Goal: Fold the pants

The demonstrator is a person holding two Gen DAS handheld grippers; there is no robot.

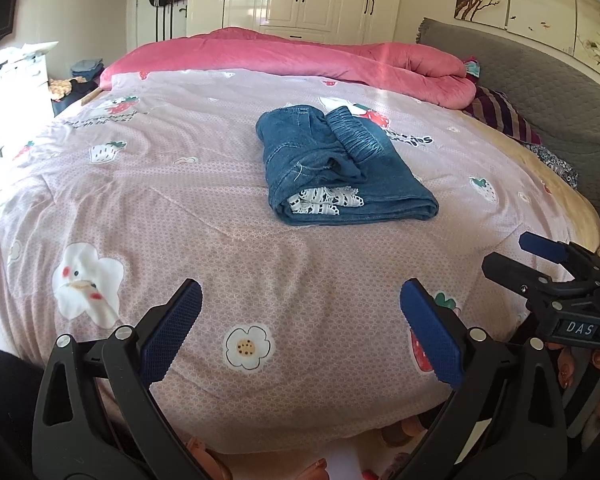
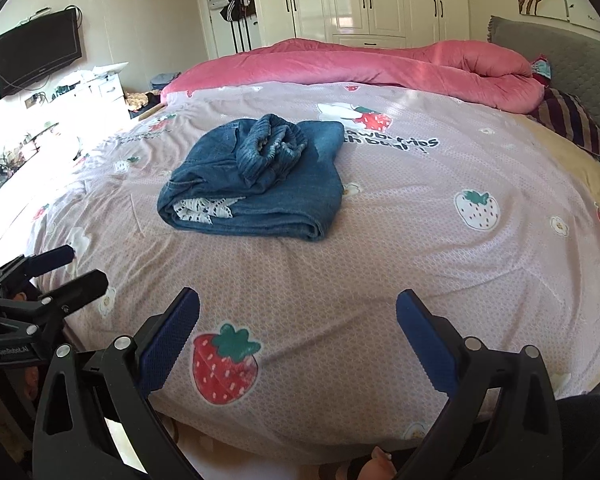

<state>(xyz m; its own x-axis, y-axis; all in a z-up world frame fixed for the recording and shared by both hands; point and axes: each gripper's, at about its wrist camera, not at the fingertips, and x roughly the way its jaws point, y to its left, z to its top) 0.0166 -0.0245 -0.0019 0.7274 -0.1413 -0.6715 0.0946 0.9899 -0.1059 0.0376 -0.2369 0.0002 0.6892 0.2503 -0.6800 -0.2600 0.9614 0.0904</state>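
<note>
Blue denim pants (image 1: 340,164) lie folded into a compact bundle on the pink strawberry-print bedspread (image 1: 180,208), white lace trim showing at the near edge and the elastic waistband on top. In the right wrist view the same pants (image 2: 260,184) sit left of centre. My left gripper (image 1: 300,328) hovers open over the bed's near edge, well short of the pants, nothing between its blue pads. My right gripper (image 2: 298,328) is likewise open and empty, near the front edge. Each gripper shows in the other's view: the right gripper (image 1: 540,256) at far right, the left gripper (image 2: 68,268) at far left.
A rolled pink quilt (image 1: 300,56) lies across the far side of the bed, with a striped pillow (image 1: 500,116) and grey headboard (image 1: 540,92) at right. White wardrobes (image 2: 380,0) stand behind. A wall TV (image 2: 36,52) and a cluttered white dresser (image 2: 96,84) are at left.
</note>
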